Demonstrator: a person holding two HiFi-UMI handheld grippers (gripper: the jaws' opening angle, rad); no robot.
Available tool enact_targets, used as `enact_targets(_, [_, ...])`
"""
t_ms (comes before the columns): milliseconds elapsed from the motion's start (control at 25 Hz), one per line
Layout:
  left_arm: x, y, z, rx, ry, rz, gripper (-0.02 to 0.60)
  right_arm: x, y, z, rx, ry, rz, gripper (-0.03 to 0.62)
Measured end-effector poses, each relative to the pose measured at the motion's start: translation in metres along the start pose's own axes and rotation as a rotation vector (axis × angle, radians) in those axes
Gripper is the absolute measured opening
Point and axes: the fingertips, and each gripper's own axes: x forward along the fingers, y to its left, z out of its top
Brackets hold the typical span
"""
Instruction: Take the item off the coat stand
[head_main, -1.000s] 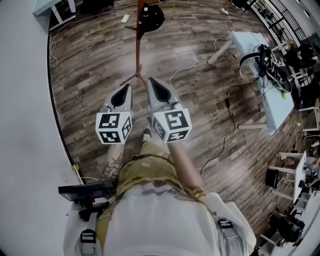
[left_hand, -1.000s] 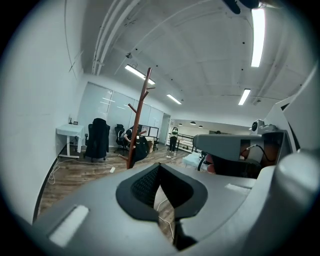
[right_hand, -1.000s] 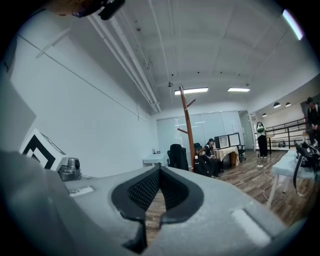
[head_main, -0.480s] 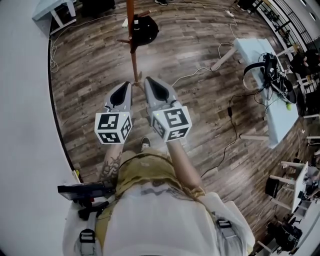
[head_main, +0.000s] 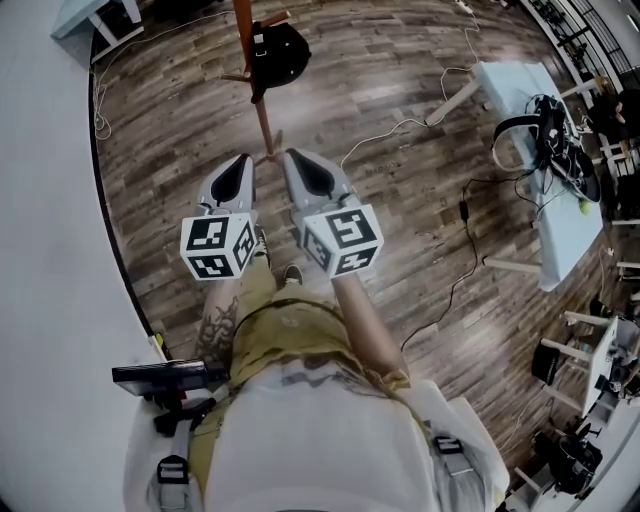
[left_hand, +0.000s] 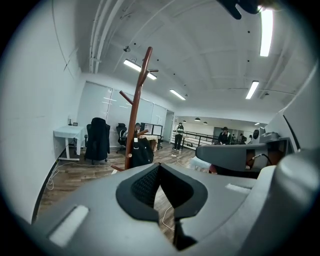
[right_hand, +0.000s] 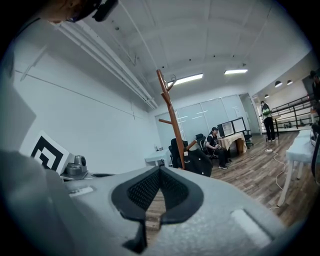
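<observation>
A brown wooden coat stand (head_main: 262, 112) rises from the wood floor at the top of the head view. A black bag (head_main: 279, 50) hangs from one of its low pegs. The left gripper view shows the stand (left_hand: 136, 115) and the bag (left_hand: 141, 151) ahead, some distance off. In the right gripper view the stand (right_hand: 170, 120) and bag (right_hand: 200, 162) are also straight ahead. My left gripper (head_main: 241, 162) and right gripper (head_main: 291, 156) are side by side, pointing at the stand's foot. Both are shut with nothing in them and touch nothing.
A white table (head_main: 530, 120) with headphones and cables stands at the right, and a cable (head_main: 462, 215) trails over the floor. A white wall (head_main: 50, 250) runs along the left. Behind the stand are a black chair (left_hand: 98, 140), a white desk (left_hand: 67, 134) and several people.
The stand and bag have shifted up and to the left in the head view, and the gripper tips now lie closer to the stand's foot. Both grippers stayed shut.
</observation>
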Motion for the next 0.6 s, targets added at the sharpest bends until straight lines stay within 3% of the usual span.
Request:
enact_targets(400, [0.070, 0.039, 0.038, 0.008, -0.032, -0.060, 0.002, 0.060, -0.058, 0.031, -0.042, -0.040, -0.145, 0.000])
enact_targets(600, [0.105, 0.079, 0.061, 0.019, -0.036, -0.090, 0.002, 0.113, -0.071, 0.052, -0.144, -0.047, -0.243, 0.000])
